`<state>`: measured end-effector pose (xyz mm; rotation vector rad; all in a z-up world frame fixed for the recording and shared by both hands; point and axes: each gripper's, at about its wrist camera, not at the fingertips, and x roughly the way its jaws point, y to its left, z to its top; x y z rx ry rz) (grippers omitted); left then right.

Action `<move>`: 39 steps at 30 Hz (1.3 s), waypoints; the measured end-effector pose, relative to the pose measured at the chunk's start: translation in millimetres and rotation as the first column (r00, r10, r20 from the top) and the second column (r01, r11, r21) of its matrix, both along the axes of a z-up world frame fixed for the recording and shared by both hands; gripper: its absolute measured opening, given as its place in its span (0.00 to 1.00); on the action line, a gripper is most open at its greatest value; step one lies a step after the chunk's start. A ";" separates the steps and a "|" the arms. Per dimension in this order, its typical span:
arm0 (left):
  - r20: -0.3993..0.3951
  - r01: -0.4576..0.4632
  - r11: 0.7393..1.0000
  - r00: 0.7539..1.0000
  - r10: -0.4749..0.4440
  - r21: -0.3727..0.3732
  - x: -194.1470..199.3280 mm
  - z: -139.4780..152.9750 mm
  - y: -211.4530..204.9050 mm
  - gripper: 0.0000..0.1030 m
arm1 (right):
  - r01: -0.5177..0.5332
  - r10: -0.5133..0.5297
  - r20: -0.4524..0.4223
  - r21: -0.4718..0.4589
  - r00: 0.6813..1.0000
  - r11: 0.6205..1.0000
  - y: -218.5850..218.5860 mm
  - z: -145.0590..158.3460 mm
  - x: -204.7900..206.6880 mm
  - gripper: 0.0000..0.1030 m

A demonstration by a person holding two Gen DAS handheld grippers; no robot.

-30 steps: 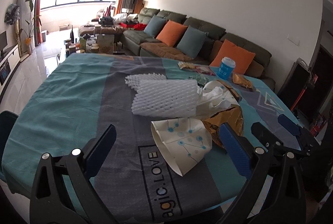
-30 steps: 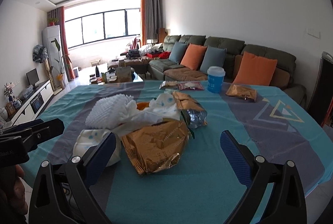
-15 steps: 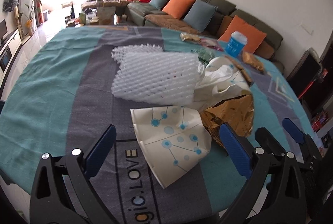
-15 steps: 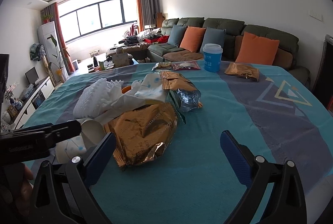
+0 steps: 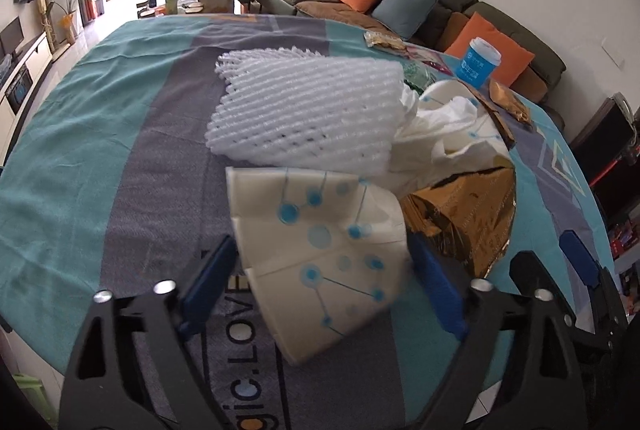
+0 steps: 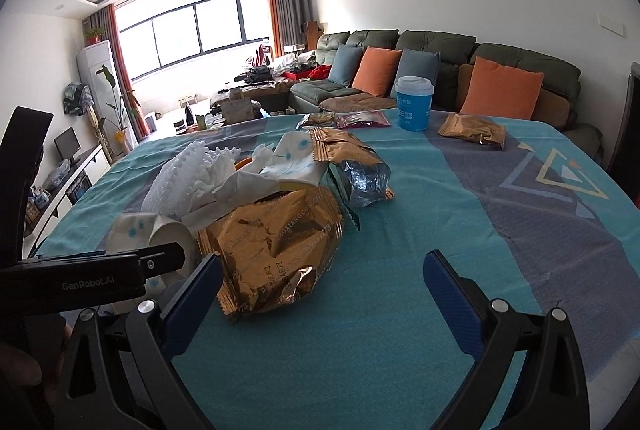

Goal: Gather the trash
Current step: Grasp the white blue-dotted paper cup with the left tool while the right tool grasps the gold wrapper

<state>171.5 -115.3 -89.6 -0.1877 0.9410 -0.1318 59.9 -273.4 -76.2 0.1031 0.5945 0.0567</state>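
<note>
Foam net (image 5: 308, 110) & gold wrapper (image 5: 460, 218) crowd paper cup (image 5: 320, 254); jaws open.

We see the left gripper (image 5: 322, 278) built as a black plastic frame with oval cut-outs, silver round screws at its joints and blue textured pads (image 5: 208, 280) on the fingers. Our right gripper (image 6: 322, 296) has the same black frame, silver screws and blue ribbed pads (image 6: 450, 298). White "GenRobot.AI" lettering marks a black body seen at the left.
</note>
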 end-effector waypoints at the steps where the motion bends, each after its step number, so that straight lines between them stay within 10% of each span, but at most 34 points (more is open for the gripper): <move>1: 0.003 -0.001 1.000 1.000 0.001 -0.005 -1.1 0.3 1.2 0.82 | -0.001 0.001 -0.001 0.000 1.000 1.000 0.2 -0.3 0.3 0.94; 17: 0.071 0.007 1.000 0.997 -0.005 -0.023 -26.2 20.2 30.0 0.81 | -0.053 0.053 -0.051 0.005 0.997 0.999 19.6 -11.3 16.7 0.93; 39: 0.128 -0.063 0.994 0.989 0.074 -0.084 -44.4 28.0 86.0 0.81 | -0.053 0.060 -0.111 0.065 0.992 0.997 20.7 -5.7 5.8 0.14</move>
